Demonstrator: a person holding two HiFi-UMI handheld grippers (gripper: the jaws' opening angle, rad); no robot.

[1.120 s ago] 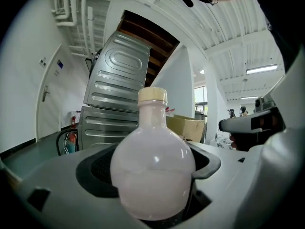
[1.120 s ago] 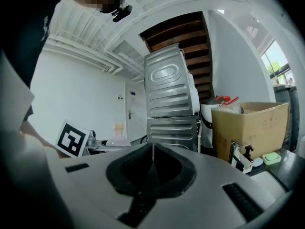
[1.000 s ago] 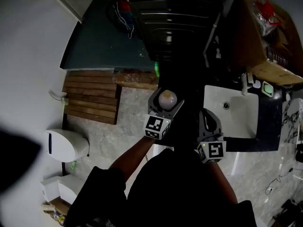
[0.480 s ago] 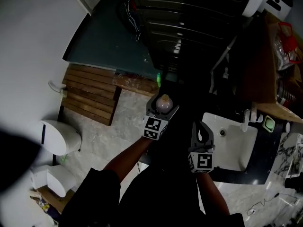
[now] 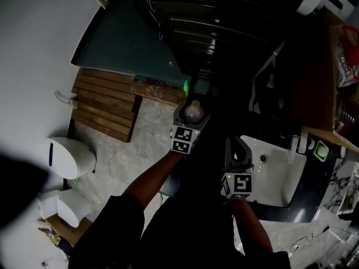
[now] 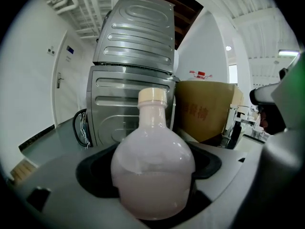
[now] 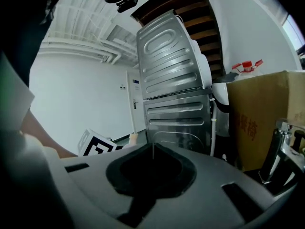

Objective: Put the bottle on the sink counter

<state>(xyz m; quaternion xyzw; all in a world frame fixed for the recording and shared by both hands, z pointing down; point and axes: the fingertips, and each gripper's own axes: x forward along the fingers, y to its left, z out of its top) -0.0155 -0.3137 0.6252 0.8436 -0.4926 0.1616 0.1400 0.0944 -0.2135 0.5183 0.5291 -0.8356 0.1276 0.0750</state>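
Head view dim and underexposed; centre and 12 o'clock sink into near-black, while the white wall (image 5: 39, 49) at 9 o'clock and the sink basin (image 5: 275, 170) at 4 o'clock stay bright; both gripper views are lighter, evenly lit, fisheye-bent with dark corners; the bottle (image 6: 152, 175), very close, looks soft, with pale glare on its shoulder.

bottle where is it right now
The bottle is clamped in the left gripper, up in the air; in the head view it sits left of the right gripper and the white sink.
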